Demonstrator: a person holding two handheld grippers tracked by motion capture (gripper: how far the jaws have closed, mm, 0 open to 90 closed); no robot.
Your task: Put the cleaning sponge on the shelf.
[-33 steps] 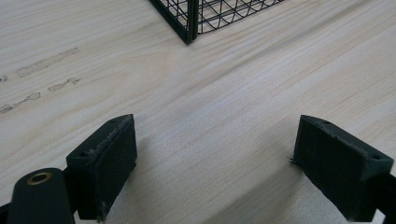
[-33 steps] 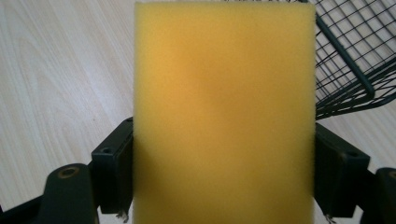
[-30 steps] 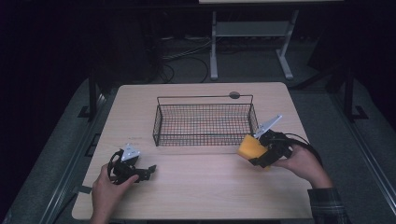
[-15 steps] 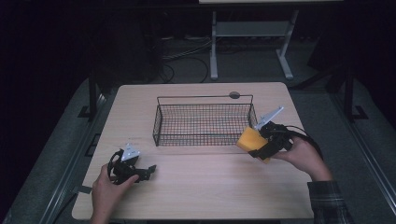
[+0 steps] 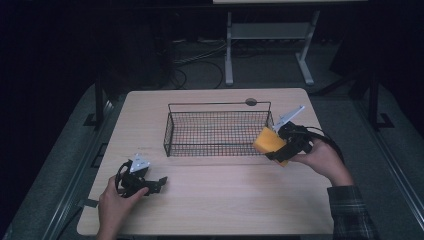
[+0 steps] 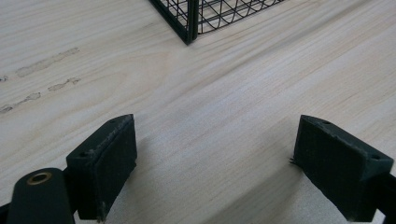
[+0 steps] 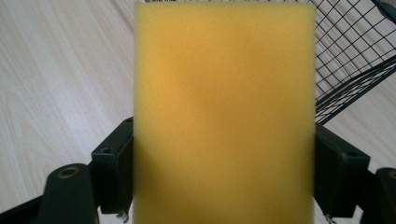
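Observation:
A yellow sponge (image 5: 268,141) hangs above the table at the right front corner of the black wire basket (image 5: 216,107), with my right gripper (image 5: 280,150) shut on it. In the right gripper view the sponge (image 7: 223,112) sits squeezed between both pads (image 7: 114,170), and the basket's mesh (image 7: 355,51) shows at the upper right. My left gripper (image 5: 159,182) rests near the table's front left and stands open. In the left gripper view its pads (image 6: 105,163) are wide apart over bare wood, with the basket's corner (image 6: 189,21) ahead.
The light wooden table (image 5: 215,200) has open room in front of the basket. A small dark round disc (image 5: 251,102) lies behind the basket's back rim. A grey stand (image 5: 270,35) and cables lie on the dark floor beyond the table.
My right gripper has lifted the sponge and carried it back and left, from the table's right side to the basket's right front corner. The left gripper has stayed put.

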